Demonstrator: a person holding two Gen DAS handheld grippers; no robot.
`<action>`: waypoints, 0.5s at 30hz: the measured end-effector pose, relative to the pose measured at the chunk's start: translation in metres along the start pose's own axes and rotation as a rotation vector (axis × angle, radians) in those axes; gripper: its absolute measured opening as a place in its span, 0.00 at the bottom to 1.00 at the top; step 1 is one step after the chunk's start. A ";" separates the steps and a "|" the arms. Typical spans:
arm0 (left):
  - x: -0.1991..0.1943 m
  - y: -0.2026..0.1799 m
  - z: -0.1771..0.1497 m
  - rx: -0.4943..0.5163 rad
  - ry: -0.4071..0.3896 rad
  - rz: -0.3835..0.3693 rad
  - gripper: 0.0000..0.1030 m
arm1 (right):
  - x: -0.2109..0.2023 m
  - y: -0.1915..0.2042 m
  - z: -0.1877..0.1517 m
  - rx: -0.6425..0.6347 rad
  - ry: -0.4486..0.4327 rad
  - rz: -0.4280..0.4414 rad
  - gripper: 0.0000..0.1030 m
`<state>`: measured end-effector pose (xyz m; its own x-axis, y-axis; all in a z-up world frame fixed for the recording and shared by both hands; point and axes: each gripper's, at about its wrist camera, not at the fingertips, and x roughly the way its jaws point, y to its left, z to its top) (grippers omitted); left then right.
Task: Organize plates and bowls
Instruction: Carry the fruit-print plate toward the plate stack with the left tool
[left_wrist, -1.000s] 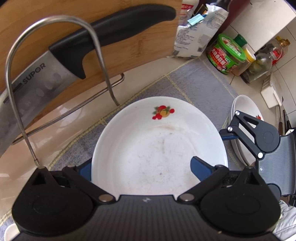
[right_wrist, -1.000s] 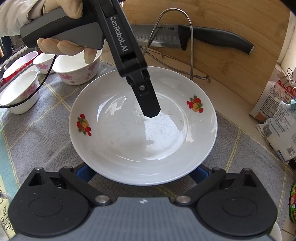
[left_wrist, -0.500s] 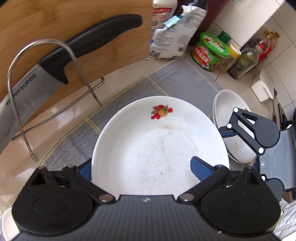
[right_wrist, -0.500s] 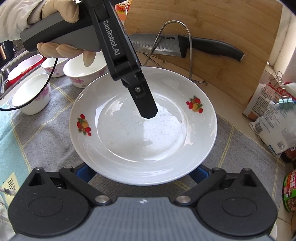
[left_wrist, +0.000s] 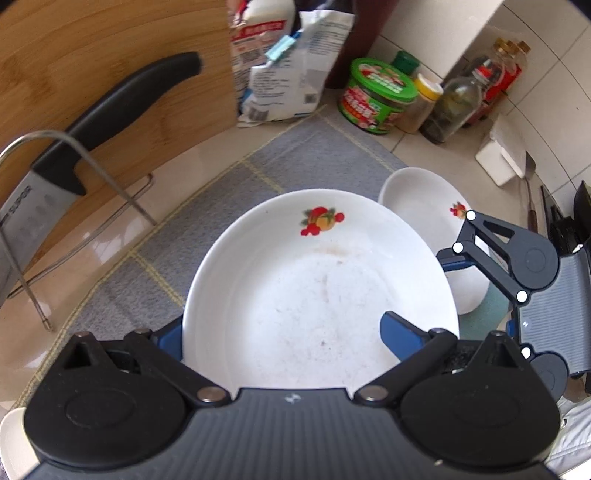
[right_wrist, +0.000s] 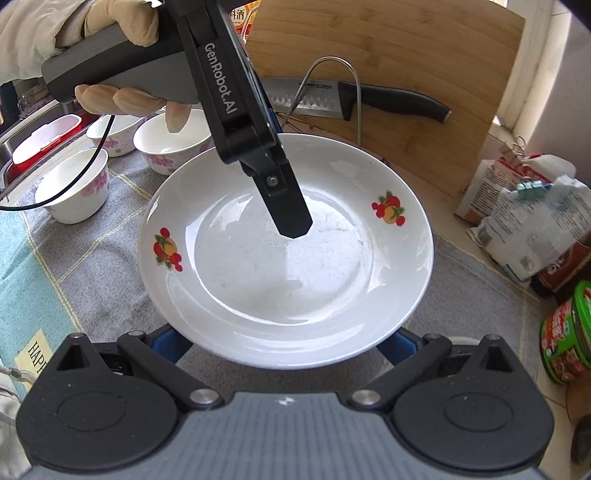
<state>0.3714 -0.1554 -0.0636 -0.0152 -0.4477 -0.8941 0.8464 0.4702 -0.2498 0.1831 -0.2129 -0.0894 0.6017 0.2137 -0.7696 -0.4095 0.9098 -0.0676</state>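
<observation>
A white plate (left_wrist: 314, 288) with red fruit decals hangs above the grey cloth, held between both grippers. My left gripper (left_wrist: 284, 332) grips it: the right finger (left_wrist: 402, 332) lies inside the plate and the left finger goes under the rim. The right wrist view shows that upper finger (right_wrist: 288, 218) resting in the plate (right_wrist: 258, 266). My right gripper (right_wrist: 286, 343) has both blue fingers spread wide beneath the near rim, pads hidden. A second white plate (left_wrist: 417, 199) lies on the cloth just past the held one.
A knife (right_wrist: 369, 99) sits in a wire rack (right_wrist: 332, 85) against a wooden cutting board (right_wrist: 406, 48). Three flowered bowls (right_wrist: 74, 192) stand at the left. Bags (left_wrist: 288, 62), a green-lidded tub (left_wrist: 376, 96) and bottles (left_wrist: 454, 107) crowd the back right.
Both grippers have carried the plate up and to the right, away from the knife rack. The second plate on the cloth has come further into view.
</observation>
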 end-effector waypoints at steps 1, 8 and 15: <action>0.000 -0.003 0.001 0.006 0.002 -0.001 0.98 | -0.003 0.001 -0.002 0.003 -0.001 -0.003 1.00; 0.005 -0.024 0.005 0.049 0.013 -0.014 0.98 | -0.018 0.004 -0.018 0.036 -0.006 -0.032 1.00; 0.011 -0.044 0.013 0.090 0.020 -0.035 0.98 | -0.032 0.000 -0.033 0.082 -0.008 -0.071 1.00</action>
<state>0.3405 -0.1909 -0.0578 -0.0559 -0.4469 -0.8928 0.8897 0.3834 -0.2476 0.1411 -0.2318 -0.0860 0.6330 0.1499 -0.7595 -0.3084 0.9487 -0.0698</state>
